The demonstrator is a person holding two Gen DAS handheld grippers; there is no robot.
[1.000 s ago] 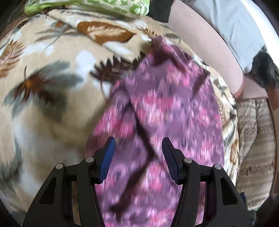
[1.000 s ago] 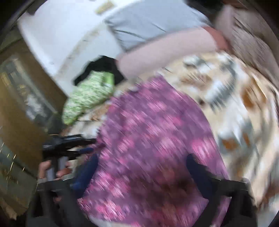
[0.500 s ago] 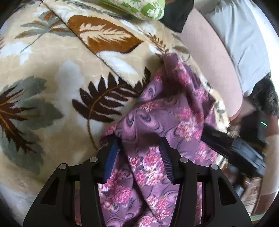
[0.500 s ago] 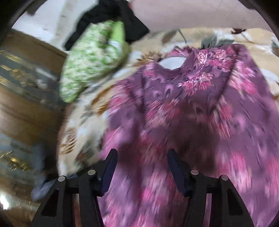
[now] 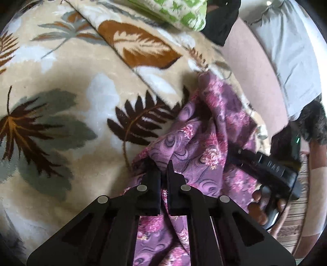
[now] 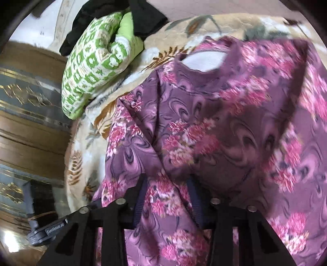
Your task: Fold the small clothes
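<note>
A purple garment with pink flowers [image 5: 204, 143] lies spread on a beige leaf-print blanket [image 5: 61, 81]. My left gripper [image 5: 163, 169] is shut on a raised fold at the garment's left edge. In the right wrist view the garment [image 6: 224, 122] fills the frame, its neckline [image 6: 204, 61] at the far end. My right gripper [image 6: 168, 192] is closing, with a ridge of the cloth between its fingers [image 6: 143, 196]; the pads do not clearly press it. From the left wrist view that right gripper [image 5: 265, 165] is seen low on the garment's right side, held by a hand [image 5: 259, 204].
A green-and-white patterned cushion [image 6: 96, 61] and a black cloth [image 6: 143, 18] lie at the blanket's far end. Wooden furniture with gold trim [image 6: 30, 122] stands left of the bed. A pink edge [image 5: 255, 71] and grey fabric [image 5: 286, 51] border the right.
The left jaws went from apart over the cloth to shut on a fold. The right gripper swung down onto the garment and its jaws narrowed around a ridge of fabric.
</note>
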